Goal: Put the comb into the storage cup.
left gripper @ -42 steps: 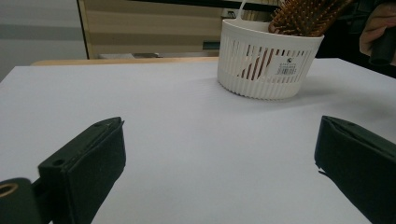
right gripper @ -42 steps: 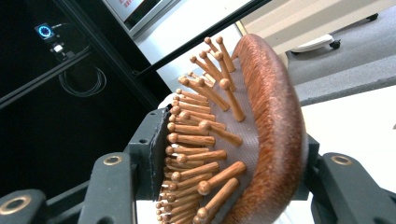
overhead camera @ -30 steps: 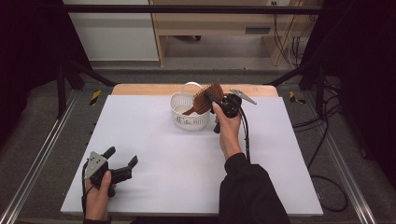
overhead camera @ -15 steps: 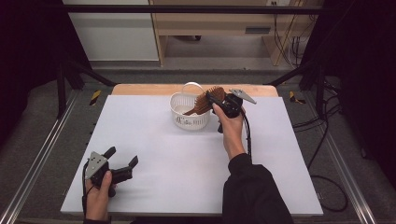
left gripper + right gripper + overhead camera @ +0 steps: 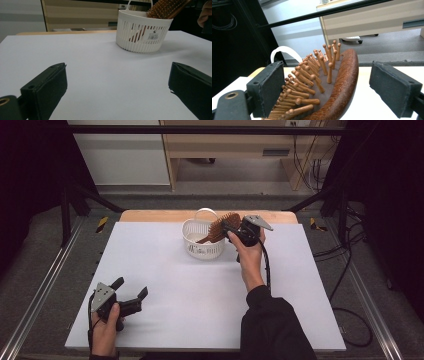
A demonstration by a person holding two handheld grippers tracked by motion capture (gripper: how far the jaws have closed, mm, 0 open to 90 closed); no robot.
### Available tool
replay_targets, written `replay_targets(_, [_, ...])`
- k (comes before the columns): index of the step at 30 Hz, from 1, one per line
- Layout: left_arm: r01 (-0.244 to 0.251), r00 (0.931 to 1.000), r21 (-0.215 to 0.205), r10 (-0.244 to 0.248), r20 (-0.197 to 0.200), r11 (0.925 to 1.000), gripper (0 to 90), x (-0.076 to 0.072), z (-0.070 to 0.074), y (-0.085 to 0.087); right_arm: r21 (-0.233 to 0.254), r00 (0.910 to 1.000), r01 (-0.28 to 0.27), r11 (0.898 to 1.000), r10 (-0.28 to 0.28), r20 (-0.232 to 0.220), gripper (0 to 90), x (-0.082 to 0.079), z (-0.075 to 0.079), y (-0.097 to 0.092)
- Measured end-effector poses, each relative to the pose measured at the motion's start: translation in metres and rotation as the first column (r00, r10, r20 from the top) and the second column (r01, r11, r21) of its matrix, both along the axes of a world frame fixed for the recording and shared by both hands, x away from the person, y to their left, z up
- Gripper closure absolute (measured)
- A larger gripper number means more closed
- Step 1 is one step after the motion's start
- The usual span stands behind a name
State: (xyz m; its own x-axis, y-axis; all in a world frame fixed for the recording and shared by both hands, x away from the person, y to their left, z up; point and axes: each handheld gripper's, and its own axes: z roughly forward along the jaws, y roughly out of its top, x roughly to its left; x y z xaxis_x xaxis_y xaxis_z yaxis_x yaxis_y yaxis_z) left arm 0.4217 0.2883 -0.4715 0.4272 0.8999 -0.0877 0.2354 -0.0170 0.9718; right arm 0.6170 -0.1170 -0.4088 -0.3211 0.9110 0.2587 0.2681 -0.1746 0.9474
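Near the tabletop's (image 5: 165, 270) front left corner, the left gripper (image 5: 134, 294) rests in the person's hand, jaws spread wide with only bare surface between them. Toward the middle of the far edge stands a white basket (image 5: 202, 240), and a wooden hairbrush (image 5: 218, 229) leans in it, handle down, bristled head sticking out over the rim. Just right of the basket, the right gripper (image 5: 229, 226) has its jaws on either side of the brush head; they have just been opening, and the pads stand clear of the brush.
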Motion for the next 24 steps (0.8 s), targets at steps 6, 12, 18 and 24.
replay_targets(6, [0.000, 1.0000, 0.000, 0.000, 0.000, 1.0000, 2.1, 0.000, 0.000, 0.000, -0.014, 0.9999, -0.001, 1.000, 0.001, 0.011, 12.0, -0.003, 0.003, 0.000])
replay_targets(12, [0.000, 1.0000, -0.001, 0.000, 0.000, 1.0000, 2.1, 0.000, 0.000, 0.000, -0.016, 0.9999, -0.003, 1.000, 0.004, 0.016, 9.4, -0.005, 0.006, -0.002])
replay_targets(18, [-0.001, 1.0000, -0.001, 0.001, 0.001, 1.0000, 2.1, 0.000, 0.000, 0.000, -0.003, 0.9995, -0.019, 1.000, 0.019, 0.024, 8.9, -0.007, 0.009, -0.004])
replay_targets(24, [0.000, 1.0000, 0.000, 0.000, 0.000, 1.0000, 2.1, 0.000, 0.000, 0.000, -0.003, 0.9994, -0.026, 1.000, 0.026, 0.022, 7.1, -0.008, 0.011, -0.006])
